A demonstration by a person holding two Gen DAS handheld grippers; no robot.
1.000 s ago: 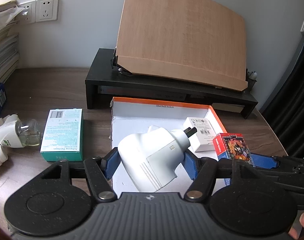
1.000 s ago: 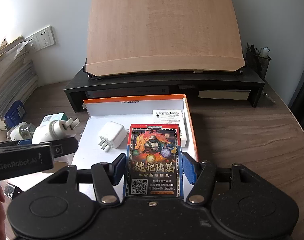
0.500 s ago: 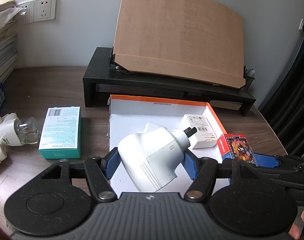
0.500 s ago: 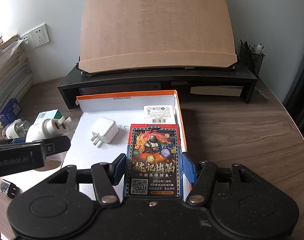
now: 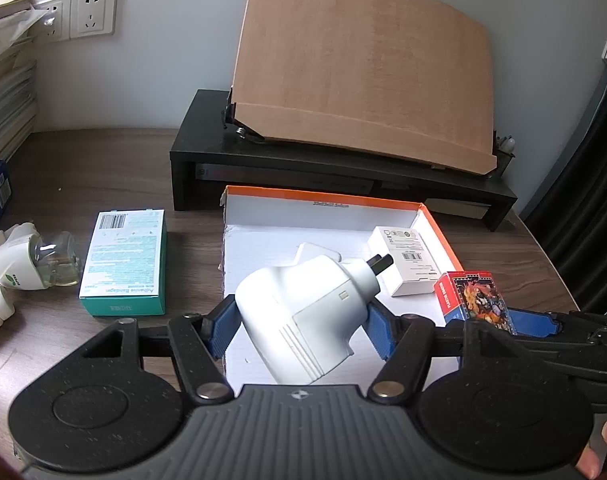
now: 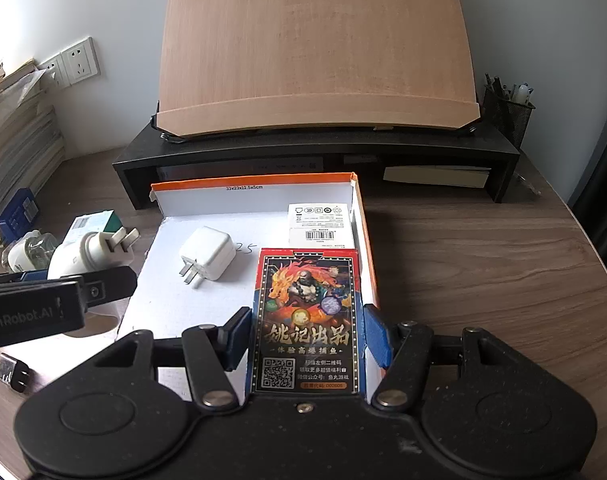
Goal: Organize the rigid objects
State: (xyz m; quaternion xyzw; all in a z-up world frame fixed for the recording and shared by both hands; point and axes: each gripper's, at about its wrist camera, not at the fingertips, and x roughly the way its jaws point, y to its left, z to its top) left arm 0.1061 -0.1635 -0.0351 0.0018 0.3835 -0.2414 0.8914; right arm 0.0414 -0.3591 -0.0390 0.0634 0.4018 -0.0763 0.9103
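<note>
We note left gripper (image 5: 299, 326) fingers clamped on the white plastic plug adapter (image 5: 303, 316), right gripper (image 6: 306, 336) fingers pinching the red illustrated card box (image 6: 306, 320).

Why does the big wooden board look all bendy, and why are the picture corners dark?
Left wrist view: the fisheye lens bows the wooden board and blacks out the corners; the white plug is sharp. Right wrist view: same curving of the board; soft daylight, no glare on the card box.
</note>
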